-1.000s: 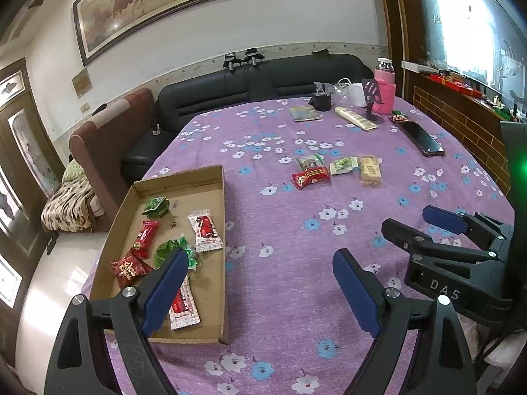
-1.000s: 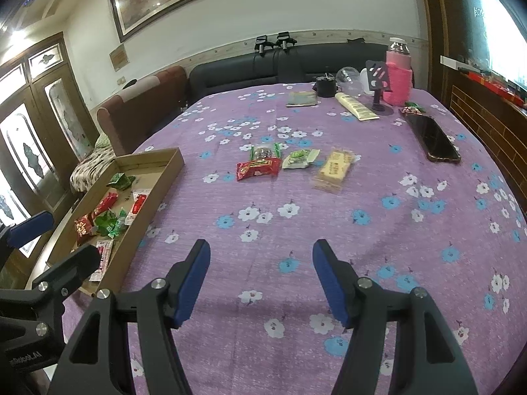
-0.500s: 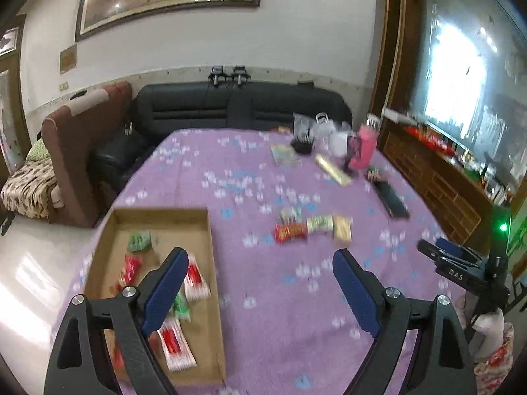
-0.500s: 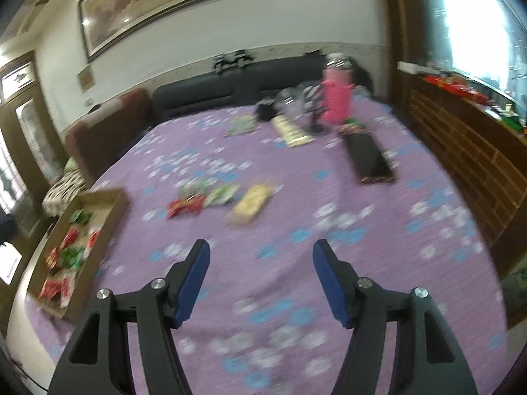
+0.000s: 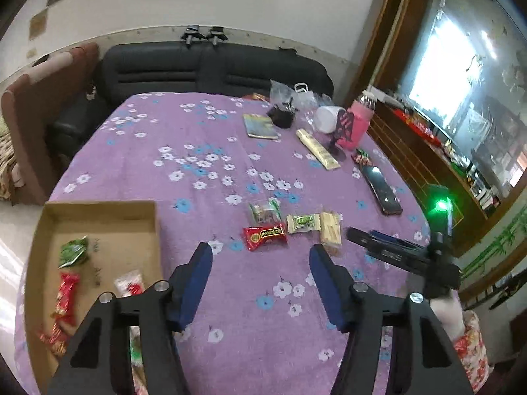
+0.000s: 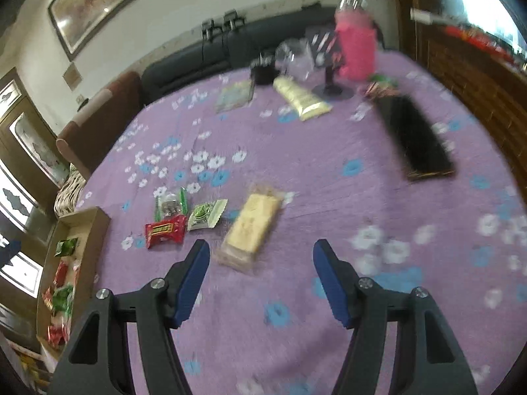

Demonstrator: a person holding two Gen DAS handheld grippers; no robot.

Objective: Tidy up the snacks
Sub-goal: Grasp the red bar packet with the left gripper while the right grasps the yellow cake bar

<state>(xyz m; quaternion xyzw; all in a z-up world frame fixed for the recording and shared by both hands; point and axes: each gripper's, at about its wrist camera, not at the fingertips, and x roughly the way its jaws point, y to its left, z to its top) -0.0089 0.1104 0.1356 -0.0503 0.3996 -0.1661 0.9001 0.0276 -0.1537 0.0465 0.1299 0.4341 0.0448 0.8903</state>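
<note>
Four loose snacks sit mid-table on the purple floral cloth (image 5: 204, 151): red packet (image 5: 264, 236), clear green-trimmed packet (image 5: 264, 211) just behind it, pale green packet (image 5: 303, 223) beside it, and the beige wafer bar (image 5: 330, 232) on the far side of that, all close together but we can't tell whether any touch. The cardboard tray (image 5: 98, 205) sits at the table's left edge, holding a green packet (image 5: 74, 251), red wrappers (image 5: 66, 296) and a white-red one (image 5: 130, 284); its back half is bare. We see open cloth between tray and cluster, and more bare cloth in front of the cluster. Left gripper (image 5: 258, 255) hangs above the cloth short of the red packet, jaws released and just narrowed, nothing between them. Right gripper (image 6: 260, 251) is released too, jaws apart, with the wafer bar (image 6: 252, 227) just ahead between the fingertips' lines, not pinched. Behind and right of the cluster: black phone (image 5: 381, 189), pink bottle (image 5: 357, 125), cream tube (image 5: 318, 148), booklet (image 5: 260, 126). The left view alone shows the right gripper (image 5: 378, 242) from the side, near the bar, plus a green light (image 5: 439, 204) on the device behind it. The right view, blurred, shows the tray (image 6: 98, 222) end-on at far left, its snacks crowded toward the near end, and the wooden wall close along the table's right edge.
</note>
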